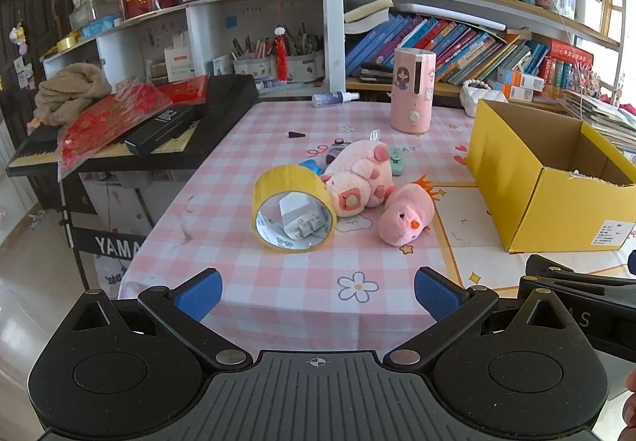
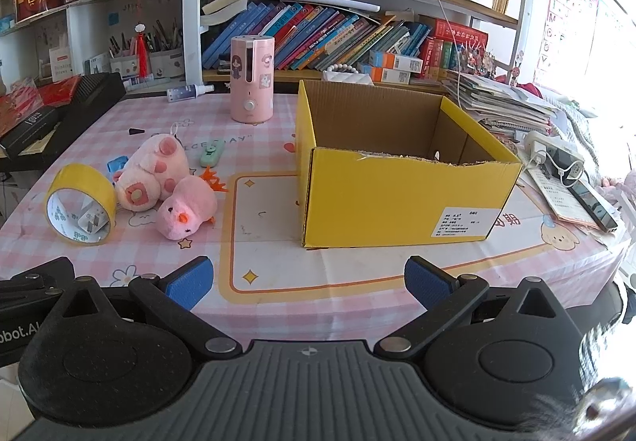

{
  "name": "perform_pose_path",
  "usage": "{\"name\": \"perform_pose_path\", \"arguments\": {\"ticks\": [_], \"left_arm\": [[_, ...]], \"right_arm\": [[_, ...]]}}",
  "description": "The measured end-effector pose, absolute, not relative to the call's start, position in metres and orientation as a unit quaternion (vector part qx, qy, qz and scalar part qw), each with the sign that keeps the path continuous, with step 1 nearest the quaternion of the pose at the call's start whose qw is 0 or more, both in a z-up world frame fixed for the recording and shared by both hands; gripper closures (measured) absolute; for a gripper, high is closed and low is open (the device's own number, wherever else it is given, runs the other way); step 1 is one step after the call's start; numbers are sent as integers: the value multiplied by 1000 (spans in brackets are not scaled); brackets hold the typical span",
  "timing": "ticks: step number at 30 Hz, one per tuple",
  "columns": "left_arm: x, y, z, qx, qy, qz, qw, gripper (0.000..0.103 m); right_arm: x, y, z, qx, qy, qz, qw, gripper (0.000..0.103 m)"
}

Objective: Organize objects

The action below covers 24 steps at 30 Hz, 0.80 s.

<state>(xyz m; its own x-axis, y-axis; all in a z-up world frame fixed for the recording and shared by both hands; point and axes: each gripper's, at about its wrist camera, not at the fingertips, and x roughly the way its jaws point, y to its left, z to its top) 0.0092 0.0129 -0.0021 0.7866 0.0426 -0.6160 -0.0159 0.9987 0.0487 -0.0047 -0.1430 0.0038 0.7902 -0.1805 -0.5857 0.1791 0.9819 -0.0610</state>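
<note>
We log: left gripper (image 1: 317, 296) spread wide, empty, touching nothing; right gripper (image 2: 308, 284) likewise; tape (image 1: 293, 207), pig (image 1: 359, 178) and chick (image 1: 405, 215) clustered on table (image 1: 278, 282) left of box (image 2: 397, 178)

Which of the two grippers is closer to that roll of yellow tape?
Left. The left gripper faces the yellow tape roll almost straight ahead. The right gripper sits farther over, in front of the yellow box, with the roll far off to its left. Both are open.

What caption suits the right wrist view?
Open right gripper faces an open yellow cardboard box, with pink plush toys and yellow tape roll alongside.
</note>
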Motion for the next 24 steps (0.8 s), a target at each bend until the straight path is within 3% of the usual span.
{"name": "perform_pose_path", "arguments": {"ticks": [24], "left_arm": [[8,14,-5,17,320,7,947,0]], "right_arm": [[-6,-142,5,-1,309,-96,946,0]]}}
